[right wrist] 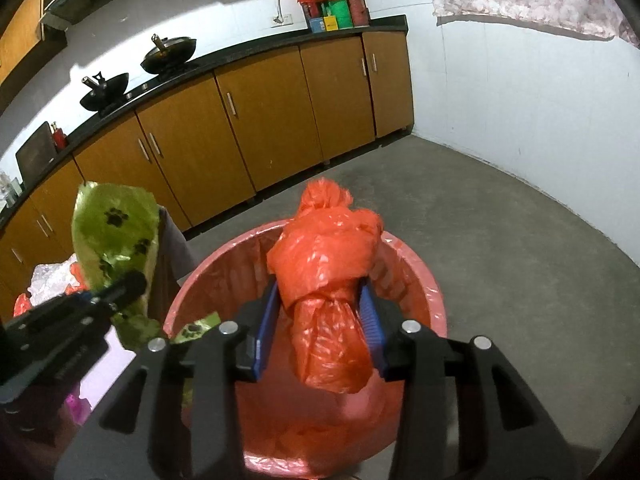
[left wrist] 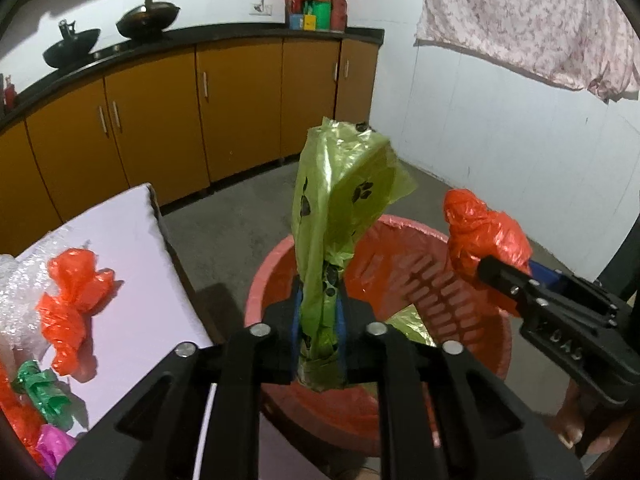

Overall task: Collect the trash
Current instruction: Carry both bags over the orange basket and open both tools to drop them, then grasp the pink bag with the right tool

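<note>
The only lettering I can read is "DAS", raised on the black body of my right gripper (left wrist: 505, 270), seen from my left side. The boxes (left wrist: 312, 16) on the far tabletop carry print too small to read.

woks (left wrist: 72, 48): 2 | bins (left wrist: 472, 344): 1 | orange bags (left wrist: 486, 236): perhaps 2 | green bags (left wrist: 340, 200): 1

1. Two black woks (right wrist: 170, 54) sit on the dark countertop at ten o'clock.
2. Orange-brown cabinets (right wrist: 260, 120) line the wall below.
3. Colourful boxes (right wrist: 332, 12) stand at twelve o'clock.
4. A floral cloth (left wrist: 532, 20) hangs at two o'clock.
5. Grey concrete floor (right wrist: 500, 220).
</note>
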Tool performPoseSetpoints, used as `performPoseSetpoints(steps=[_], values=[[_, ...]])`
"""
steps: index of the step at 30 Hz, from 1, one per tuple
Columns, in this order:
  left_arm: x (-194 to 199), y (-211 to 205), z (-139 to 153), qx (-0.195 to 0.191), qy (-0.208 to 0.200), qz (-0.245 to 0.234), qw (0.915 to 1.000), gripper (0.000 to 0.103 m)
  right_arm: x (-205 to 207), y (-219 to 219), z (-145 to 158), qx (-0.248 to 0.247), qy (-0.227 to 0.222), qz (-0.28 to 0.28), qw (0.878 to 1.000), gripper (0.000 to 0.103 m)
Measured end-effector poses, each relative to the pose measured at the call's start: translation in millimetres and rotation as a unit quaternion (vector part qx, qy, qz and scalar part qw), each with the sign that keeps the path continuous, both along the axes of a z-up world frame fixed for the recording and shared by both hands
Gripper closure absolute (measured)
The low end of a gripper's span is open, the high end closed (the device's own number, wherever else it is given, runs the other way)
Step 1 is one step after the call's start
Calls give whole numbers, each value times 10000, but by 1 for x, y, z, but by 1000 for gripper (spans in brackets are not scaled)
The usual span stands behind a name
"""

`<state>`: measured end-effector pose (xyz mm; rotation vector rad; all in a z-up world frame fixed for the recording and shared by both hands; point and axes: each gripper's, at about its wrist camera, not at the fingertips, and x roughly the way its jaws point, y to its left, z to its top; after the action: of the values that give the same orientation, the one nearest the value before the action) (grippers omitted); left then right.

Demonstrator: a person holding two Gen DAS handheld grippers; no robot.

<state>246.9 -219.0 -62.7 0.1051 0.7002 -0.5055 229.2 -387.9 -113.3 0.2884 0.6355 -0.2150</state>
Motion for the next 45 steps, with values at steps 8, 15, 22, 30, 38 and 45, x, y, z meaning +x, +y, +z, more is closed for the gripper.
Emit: performPoseSetpoints(steps=[8, 15, 22, 30, 38, 45], values=[[-5, 1, -4, 61, 30, 38, 10000, 58, -11, -12, -8, 173, 32, -156, 9997, 54], [-17, 40, 10, -48, -24, 420, 9991, 57, -19, 0, 1, 155, -7, -90, 9998, 54], [-53, 113, 35, -10, -507, 1106, 9926, 47, -26, 44, 15, 220, -150, 424, 9987, 54], [-93, 219, 42, 273, -961, 2242, 9694, 35, -33, 154, 24, 343, -190, 1705, 9846, 54], [-115, 314, 21, 390, -796, 3234, 9421, 31, -39, 263, 15, 90, -68, 2776, 9606, 46], [-132, 359, 1, 272, -611, 3654, 9285, 30, -31, 307, -5, -275, 263, 3051, 9516, 42]])
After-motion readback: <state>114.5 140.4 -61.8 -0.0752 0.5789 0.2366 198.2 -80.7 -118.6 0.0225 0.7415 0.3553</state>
